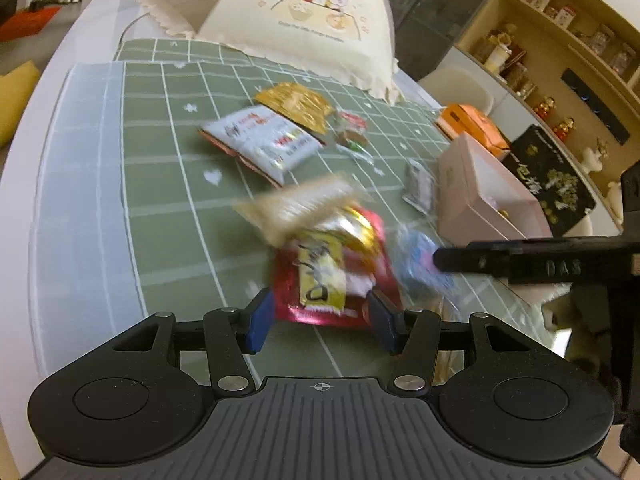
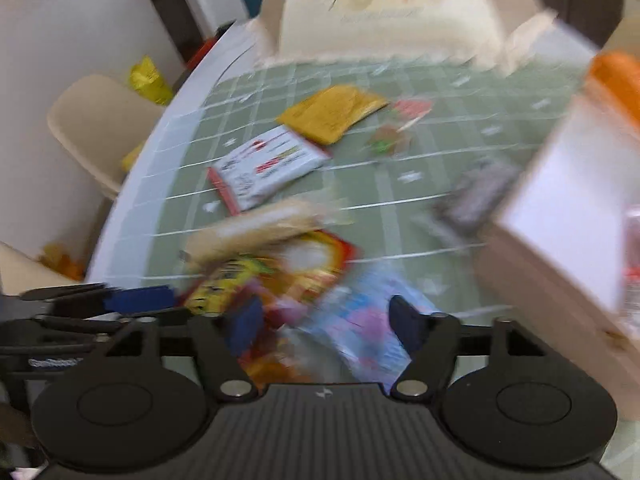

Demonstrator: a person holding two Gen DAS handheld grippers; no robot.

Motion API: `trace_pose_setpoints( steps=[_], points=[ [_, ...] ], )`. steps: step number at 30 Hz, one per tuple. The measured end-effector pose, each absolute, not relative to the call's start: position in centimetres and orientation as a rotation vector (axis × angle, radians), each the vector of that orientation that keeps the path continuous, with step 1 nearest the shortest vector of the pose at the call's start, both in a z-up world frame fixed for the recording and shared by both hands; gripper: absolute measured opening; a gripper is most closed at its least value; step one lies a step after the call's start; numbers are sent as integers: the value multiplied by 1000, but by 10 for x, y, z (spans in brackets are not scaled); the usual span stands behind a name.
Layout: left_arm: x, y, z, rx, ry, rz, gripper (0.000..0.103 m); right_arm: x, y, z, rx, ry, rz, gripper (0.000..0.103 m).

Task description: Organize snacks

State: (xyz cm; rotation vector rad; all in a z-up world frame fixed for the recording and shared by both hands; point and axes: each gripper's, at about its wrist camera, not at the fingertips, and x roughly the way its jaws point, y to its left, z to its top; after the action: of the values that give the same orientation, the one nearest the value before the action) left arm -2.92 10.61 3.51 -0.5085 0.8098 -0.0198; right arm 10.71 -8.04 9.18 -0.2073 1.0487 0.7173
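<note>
Several snack packets lie on a green grid tablecloth (image 1: 160,200). My left gripper (image 1: 320,320) is open, its blue pads either side of a red and yellow packet (image 1: 332,272), with a blurred beige packet (image 1: 296,204) just beyond. My right gripper (image 2: 328,326) is open over a light blue packet (image 2: 360,320); the red packet (image 2: 280,272) lies to its left. The right view is motion-blurred. A white packet (image 1: 260,140), a gold packet (image 1: 296,104), small candies (image 1: 352,132) and a grey packet (image 1: 420,188) lie farther off. A pink open box (image 1: 480,188) stands at right.
An orange box (image 1: 472,124) and a black box (image 1: 552,176) lie behind the pink box. A cream chair cover (image 1: 304,12) rises at the table's far side. Shelves (image 1: 560,40) stand at the far right. A beige chair (image 2: 92,128) stands left of the table.
</note>
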Motion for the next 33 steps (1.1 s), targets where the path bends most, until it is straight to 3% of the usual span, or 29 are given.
trace_pose_setpoints(
  steps=[10,12,14,16,18,20,24,28,30,33],
  points=[
    [-65,81,55,-492,796,11,53,115,-103,66,-153,1038,633,77],
    [-58,69,65,-416,816,-33,53,120,-91,60,-159,996,614,88],
    [-51,55,70,-328,842,-75,53,126,-80,51,-199,971,605,90],
    [-46,41,73,-249,853,-115,53,125,-80,51,-238,962,613,80],
    [-41,33,74,-201,851,-134,53,113,-93,59,-247,964,667,47],
    [-33,30,72,-203,856,-142,53,101,-111,63,-275,1002,678,34],
    [-15,29,61,-211,850,-120,53,75,-153,61,-291,1031,623,34],
    [-2,14,45,-154,912,-183,53,57,-176,70,-263,1014,619,40],
    [-6,-3,43,-42,930,-224,56,55,-175,78,-282,972,636,72],
    [-18,-15,41,90,940,-246,58,63,-165,87,-320,886,645,78]
  ],
)
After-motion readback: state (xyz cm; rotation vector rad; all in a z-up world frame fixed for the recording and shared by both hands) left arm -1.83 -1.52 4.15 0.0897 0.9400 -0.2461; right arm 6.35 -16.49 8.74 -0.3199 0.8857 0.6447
